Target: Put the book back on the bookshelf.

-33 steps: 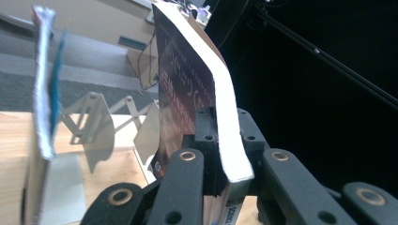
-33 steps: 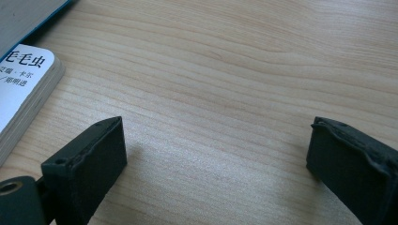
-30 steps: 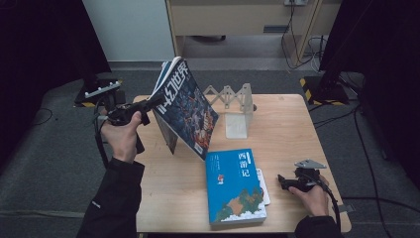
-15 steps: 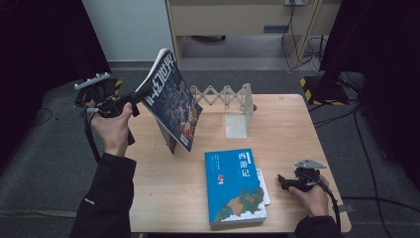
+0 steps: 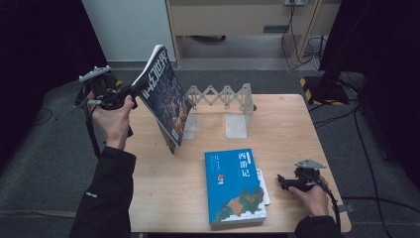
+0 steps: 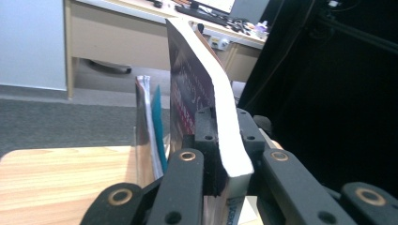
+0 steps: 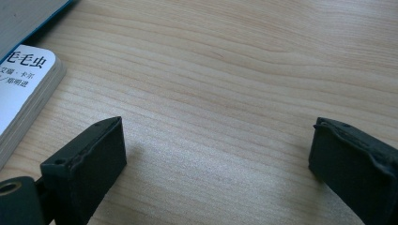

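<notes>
Even, soft light on the table; dark surroundings, slight blur.

Office or lab, desk with monitor and keyboard [image 6: 206, 11], black curtains [image 5: 39, 54], grey carpet [image 5: 44, 163]

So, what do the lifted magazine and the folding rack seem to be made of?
Magazine: glossy paper, probably; its cover shines and it bends between the left gripper's fingers.
Folding rack: pale plastic or metal scissor links with translucent, likely acrylic, end plates; the tabletop shows through them.

Glossy paper magazine [image 5: 163, 99], wooden table [image 5: 297, 129]
</notes>
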`<state>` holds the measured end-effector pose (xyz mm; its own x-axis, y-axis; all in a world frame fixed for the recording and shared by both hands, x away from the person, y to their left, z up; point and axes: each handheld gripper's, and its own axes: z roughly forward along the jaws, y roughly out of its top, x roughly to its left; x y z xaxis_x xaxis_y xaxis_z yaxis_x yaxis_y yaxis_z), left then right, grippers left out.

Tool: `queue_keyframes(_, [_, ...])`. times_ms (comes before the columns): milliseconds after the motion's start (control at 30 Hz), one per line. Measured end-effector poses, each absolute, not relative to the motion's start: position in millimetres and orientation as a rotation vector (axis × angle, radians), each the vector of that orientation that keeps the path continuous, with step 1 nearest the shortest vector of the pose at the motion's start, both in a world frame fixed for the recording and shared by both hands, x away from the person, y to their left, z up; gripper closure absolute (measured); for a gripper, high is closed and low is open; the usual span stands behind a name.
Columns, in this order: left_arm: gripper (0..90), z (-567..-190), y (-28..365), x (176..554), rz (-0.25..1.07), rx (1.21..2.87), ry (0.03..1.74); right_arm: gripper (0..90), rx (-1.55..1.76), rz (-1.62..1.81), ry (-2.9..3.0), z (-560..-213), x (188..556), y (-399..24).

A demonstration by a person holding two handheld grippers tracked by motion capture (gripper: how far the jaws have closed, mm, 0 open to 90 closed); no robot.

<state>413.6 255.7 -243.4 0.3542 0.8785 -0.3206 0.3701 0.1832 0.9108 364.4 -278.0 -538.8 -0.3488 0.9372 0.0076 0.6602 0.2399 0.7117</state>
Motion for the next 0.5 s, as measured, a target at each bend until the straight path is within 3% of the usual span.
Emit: queue_keyframes(500, [82.2,-256,230,437,0.609,1.425,1.264,4.1,1.468,0.884,2.096,-539,365,-278])
